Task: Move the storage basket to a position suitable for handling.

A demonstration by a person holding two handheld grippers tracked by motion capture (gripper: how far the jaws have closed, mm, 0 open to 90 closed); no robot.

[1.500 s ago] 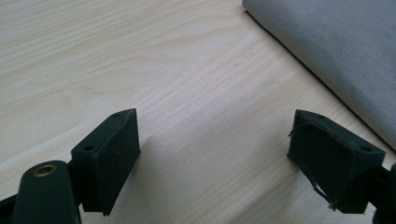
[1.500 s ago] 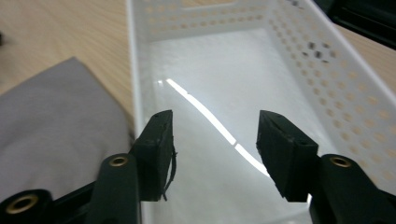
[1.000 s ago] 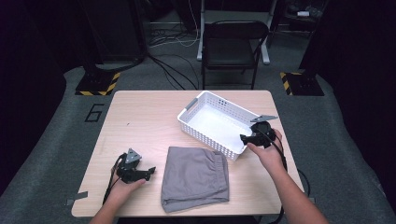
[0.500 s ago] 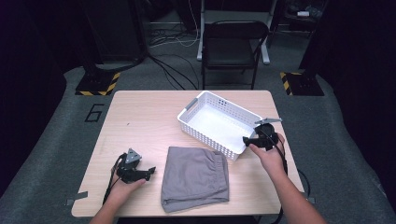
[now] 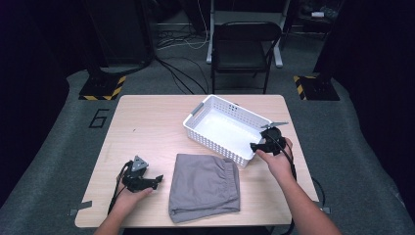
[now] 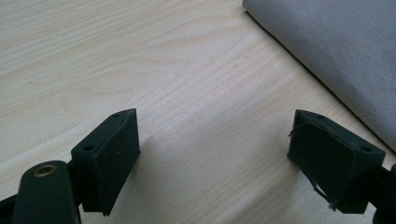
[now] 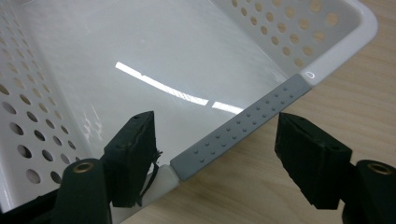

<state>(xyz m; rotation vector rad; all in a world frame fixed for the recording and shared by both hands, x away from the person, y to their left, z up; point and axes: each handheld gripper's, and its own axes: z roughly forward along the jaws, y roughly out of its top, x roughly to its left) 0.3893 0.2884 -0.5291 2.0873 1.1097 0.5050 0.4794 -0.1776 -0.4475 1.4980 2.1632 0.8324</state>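
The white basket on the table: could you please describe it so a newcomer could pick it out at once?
On the wooden table, look at the far right part, beyond the folded grey cloth. The white basket lies there at an angle, empty, with perforated walls and grey handle strips; the right gripper is at its near end.

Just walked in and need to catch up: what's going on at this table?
A person works at a wooden table with tongs in each hand. The right tongs stand open astride the grey handle of an empty white basket, not yet clamped on it. The left tongs rest open on the tabletop beside a folded grey cloth, which lies in front of the basket.
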